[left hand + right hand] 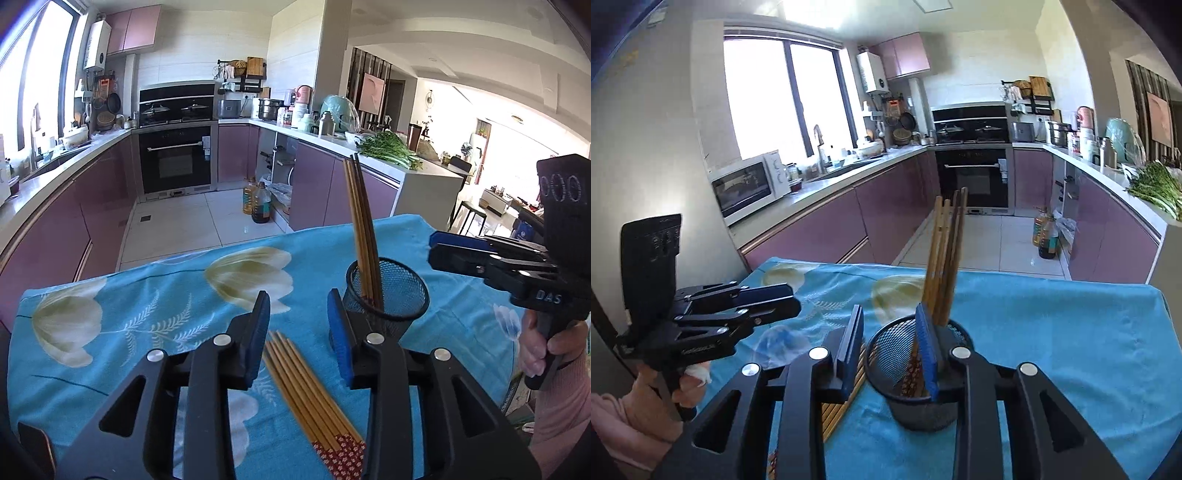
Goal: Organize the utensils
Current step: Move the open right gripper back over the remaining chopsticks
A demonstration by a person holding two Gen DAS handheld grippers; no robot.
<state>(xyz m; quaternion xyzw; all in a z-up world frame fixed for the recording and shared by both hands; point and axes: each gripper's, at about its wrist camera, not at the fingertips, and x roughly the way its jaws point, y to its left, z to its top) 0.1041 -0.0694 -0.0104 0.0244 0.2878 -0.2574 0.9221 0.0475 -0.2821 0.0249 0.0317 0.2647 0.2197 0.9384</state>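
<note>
Tongs of the left hand (299, 325) stand parted and empty over a row of chopsticks (310, 391) lying flat on the blue flowered tabletop (147, 295). Just right, a black mesh cup (388, 299) holds upright chopsticks (360, 229). Right tongs (895, 343), also parted, grip nothing.

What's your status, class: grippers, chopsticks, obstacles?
Left hand-held gripper open, empty; right likewise. Some chopsticks in mesh cup; loose chopsticks on cloth. Nothing blocking.
</note>
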